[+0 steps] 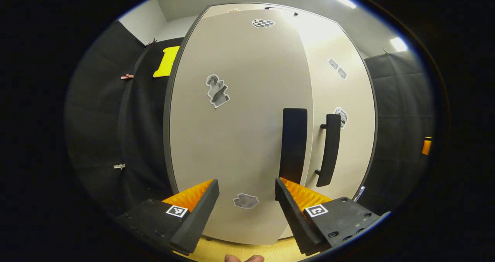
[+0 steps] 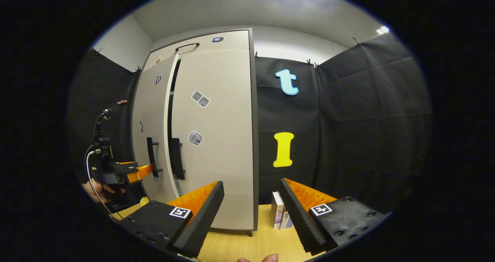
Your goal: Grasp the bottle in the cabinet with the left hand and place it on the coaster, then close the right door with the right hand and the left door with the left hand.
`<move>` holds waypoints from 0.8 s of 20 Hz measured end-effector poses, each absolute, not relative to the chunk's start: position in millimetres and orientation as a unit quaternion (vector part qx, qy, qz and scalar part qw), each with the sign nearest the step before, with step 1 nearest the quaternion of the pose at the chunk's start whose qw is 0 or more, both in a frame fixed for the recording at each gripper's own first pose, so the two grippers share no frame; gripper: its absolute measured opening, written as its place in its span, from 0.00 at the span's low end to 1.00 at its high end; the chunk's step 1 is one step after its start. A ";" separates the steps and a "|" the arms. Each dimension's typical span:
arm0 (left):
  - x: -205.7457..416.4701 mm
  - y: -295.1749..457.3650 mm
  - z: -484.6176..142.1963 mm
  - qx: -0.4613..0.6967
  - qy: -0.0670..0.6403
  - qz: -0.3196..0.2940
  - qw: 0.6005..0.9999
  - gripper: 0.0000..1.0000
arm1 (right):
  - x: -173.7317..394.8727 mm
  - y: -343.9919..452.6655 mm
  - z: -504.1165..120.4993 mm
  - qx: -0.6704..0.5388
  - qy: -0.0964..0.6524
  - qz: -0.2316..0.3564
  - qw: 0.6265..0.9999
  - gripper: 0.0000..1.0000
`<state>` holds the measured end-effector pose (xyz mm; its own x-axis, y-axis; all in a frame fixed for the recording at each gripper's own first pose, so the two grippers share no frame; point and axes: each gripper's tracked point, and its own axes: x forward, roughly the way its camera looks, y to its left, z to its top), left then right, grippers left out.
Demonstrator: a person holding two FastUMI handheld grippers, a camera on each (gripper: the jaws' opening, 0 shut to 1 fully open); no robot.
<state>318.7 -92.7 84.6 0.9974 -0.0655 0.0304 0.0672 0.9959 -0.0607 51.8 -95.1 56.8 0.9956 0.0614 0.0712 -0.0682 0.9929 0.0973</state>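
Fingers of the left gripper (image 1: pixel 246 194) are standing apart, empty, facing the left door (image 1: pixel 239 130), which is sitting slightly ajar. Right gripper (image 2: pixel 251 200) is likewise gaping over the table (image 2: pixel 247 242), the closed right door (image 2: pixel 216 138) beyond. Bottle's place: cannot tell.

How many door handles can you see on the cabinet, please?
2: one on the left door, near its inner edge, and one on the right door, just across the gap. A thin bar at the cabinet's top may be a third.
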 end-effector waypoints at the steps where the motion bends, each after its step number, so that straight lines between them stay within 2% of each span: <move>1: 315.4 -93.3 86.7 -0.035 -0.016 -0.037 0.999 0.94 | 50.9 -93.1 57.6 0.049 -0.035 0.033 0.998 0.96; 2: 311.7 -94.5 86.2 -0.039 -0.016 -0.039 0.998 0.92 | 49.8 -92.0 59.3 0.049 -0.036 0.034 0.998 0.96; 4: 299.9 -90.7 86.5 -0.040 -0.017 -0.039 0.998 0.95 | 47.4 -87.0 62.0 0.049 -0.039 0.036 0.997 0.96; 16: 199.7 -75.0 105.0 0.004 -0.024 -0.059 0.998 0.94 | 21.3 -45.9 80.1 0.054 -0.059 0.053 0.995 0.96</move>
<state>199.7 -75.0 105.0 0.9919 -0.1179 0.0467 0.1174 0.9930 0.0117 21.3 -45.9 80.1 0.9874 0.0999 0.1227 -0.1127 0.9884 0.1020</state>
